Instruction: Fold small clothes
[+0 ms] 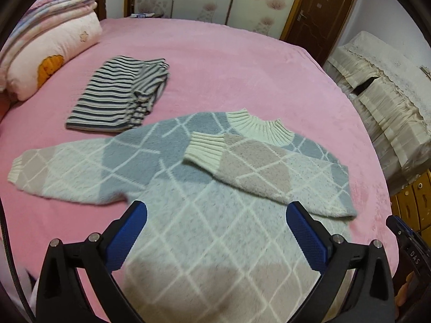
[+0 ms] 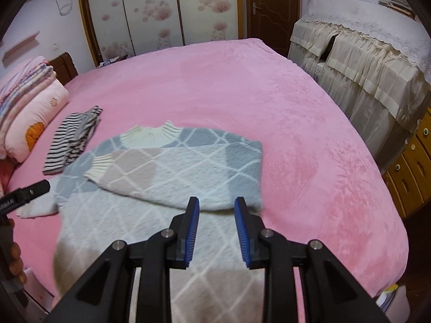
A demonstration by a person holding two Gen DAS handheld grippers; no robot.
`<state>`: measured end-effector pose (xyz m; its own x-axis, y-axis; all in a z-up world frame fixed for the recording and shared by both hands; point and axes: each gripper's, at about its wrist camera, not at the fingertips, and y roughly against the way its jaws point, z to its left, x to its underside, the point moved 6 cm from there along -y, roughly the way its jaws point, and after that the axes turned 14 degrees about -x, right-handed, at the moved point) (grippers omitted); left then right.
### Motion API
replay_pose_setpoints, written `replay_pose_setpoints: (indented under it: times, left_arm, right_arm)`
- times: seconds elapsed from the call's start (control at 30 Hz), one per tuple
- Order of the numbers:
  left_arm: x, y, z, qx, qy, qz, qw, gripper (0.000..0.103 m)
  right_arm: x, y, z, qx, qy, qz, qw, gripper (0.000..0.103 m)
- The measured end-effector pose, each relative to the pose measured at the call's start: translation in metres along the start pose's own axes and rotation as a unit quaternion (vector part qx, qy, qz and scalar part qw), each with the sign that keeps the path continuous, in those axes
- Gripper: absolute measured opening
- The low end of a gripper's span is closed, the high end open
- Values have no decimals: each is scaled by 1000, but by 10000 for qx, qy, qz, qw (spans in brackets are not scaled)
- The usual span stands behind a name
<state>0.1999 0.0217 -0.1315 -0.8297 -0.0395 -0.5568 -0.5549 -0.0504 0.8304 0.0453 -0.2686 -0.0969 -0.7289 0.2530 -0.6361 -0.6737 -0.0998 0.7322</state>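
Note:
A fuzzy diamond-pattern sweater [image 1: 204, 215] in pale blue, grey and beige lies flat on the pink bed [image 1: 242, 67], its ribbed collar [image 1: 261, 129] at the far end. One sleeve [image 1: 250, 169] is folded across the chest, and the other sleeve [image 1: 54, 172] stretches out to the left. My left gripper [image 1: 216, 206] hovers over the sweater's body, wide open and empty. In the right wrist view my right gripper [image 2: 216, 202] hangs above the sweater [image 2: 167, 177] near the folded sleeve's lower edge. Its jaws stand narrowly apart with nothing between them.
A folded navy-and-white striped garment [image 1: 118, 94] lies beyond the sweater to the left. Pillows and stacked quilts [image 1: 51, 48] fill the bed's far left corner. Cloth-covered furniture [image 2: 363, 62] and wooden drawers [image 2: 412, 161] stand off the bed's right edge.

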Motion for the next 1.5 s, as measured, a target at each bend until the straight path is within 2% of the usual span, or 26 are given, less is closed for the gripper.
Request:
replay_pose_setpoints:
  times: [0.17, 0.33, 0.47, 0.67, 0.97, 1.13, 1.3, 1.5]
  left_arm:
    - [6, 21, 24, -86, -84, -110, 9999, 103]
    - [6, 35, 56, 22, 3, -193, 9998, 103]
    - [-3, 47, 89, 65, 133, -285, 9995, 103]
    - [-23, 58, 159, -182, 375, -481, 9980, 103]
    - [-35, 44, 271, -932, 737, -431, 9920, 103]
    - [-33, 29, 331, -1470, 1071, -294, 9829, 103]
    - [-26, 15, 363, -1527, 1350, -138, 9789, 99]
    - [-22, -23, 391, -1562, 1722, 292, 9722, 99]
  right_arm:
    - [6, 15, 29, -102, 114, -79, 9999, 27]
    - [9, 21, 69, -166, 368, -98, 9991, 27]
    - [8, 21, 105, -267, 587, -108, 9979, 27]
    - [11, 6, 164, -432, 998, -11, 9941, 27]
    - [25, -39, 250, -690, 1632, 347, 9836, 27]
    - [23, -53, 293, -878, 1923, 362, 9767, 27]
    - [19, -67, 334, -1082, 2211, 290, 9688, 27]
    - [18, -98, 376, -1272, 2499, 404, 9590, 27]
